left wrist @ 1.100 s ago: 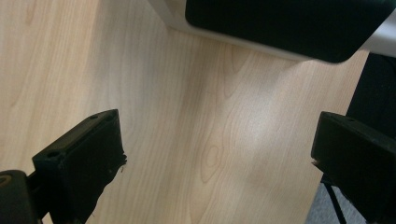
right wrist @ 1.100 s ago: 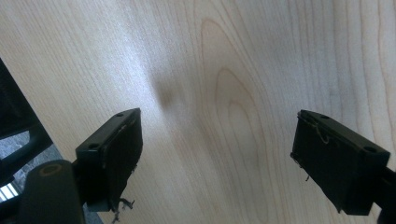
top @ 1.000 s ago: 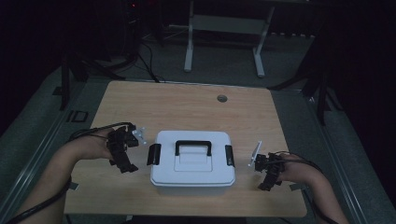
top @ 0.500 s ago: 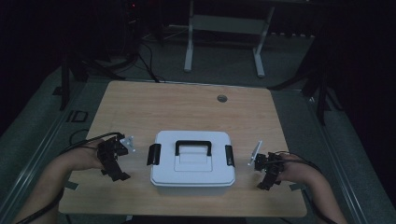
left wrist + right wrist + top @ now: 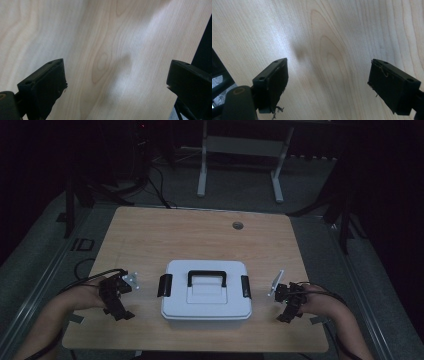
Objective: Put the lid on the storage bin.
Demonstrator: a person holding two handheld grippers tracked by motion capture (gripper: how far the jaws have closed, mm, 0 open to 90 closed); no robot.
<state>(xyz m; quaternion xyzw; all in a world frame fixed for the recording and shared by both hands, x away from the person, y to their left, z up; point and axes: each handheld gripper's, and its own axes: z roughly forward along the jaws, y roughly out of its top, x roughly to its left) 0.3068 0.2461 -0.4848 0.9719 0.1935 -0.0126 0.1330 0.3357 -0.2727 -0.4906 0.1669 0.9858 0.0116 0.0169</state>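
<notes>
White box (image 5: 205,295) sat centre-low on table (image 5: 200,235). Left gripper (image 5: 116,296) lower left, right gripper (image 5: 288,301) lower right; both released, jaws apart over bare wood.

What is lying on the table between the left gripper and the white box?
Nothing: the high view shows bare wooden table between the left gripper and the white plastic box with black handle.

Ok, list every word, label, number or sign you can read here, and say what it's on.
None can be read.
White box: plain lid, black handle and latches, no lettering visible.
Wooden table: bare grain, no marks.
Left tool and right tool: no legible markings; both are dim in the high view.
</notes>
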